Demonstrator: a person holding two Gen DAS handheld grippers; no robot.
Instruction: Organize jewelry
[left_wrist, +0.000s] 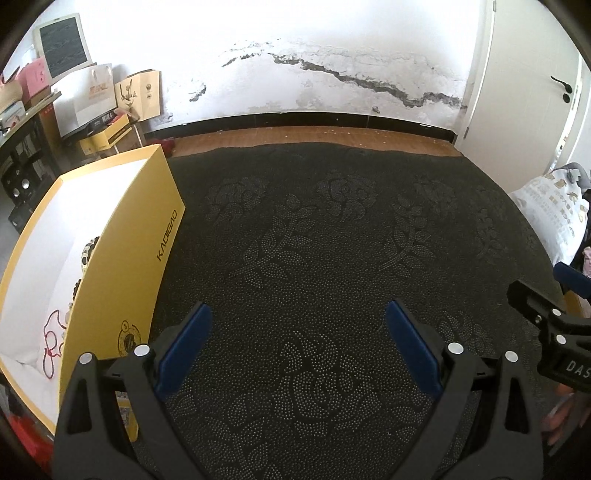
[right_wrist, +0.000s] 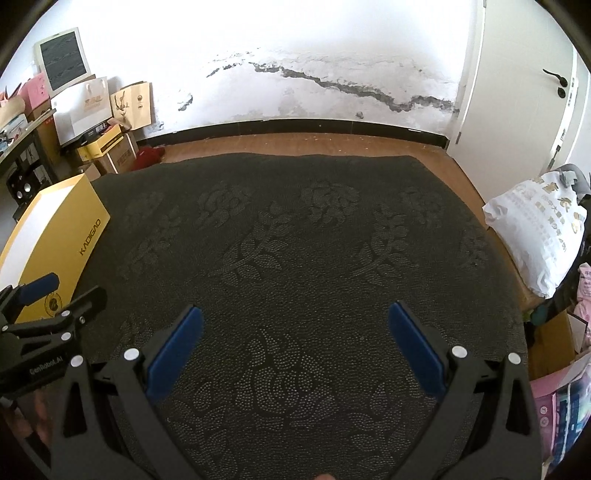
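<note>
While both jaws gape, yellow box (left_wrist: 122, 254) flanks the dark mat (left_wrist: 314, 258).

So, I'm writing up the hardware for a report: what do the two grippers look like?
Both match. The left gripper and right gripper have matte black plastic linkage arms with round silver pivot pins and flat blue pads on the fingers. White lettering marks the bodies: "DAS" shows on the right one, "GenRoboLAI" or similar on the left. No cables or sleeves show.

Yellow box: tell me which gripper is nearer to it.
Left. The left gripper hovers right beside the yellow box, its left finger by the box wall. The right gripper hangs farther right over the mat.
</note>
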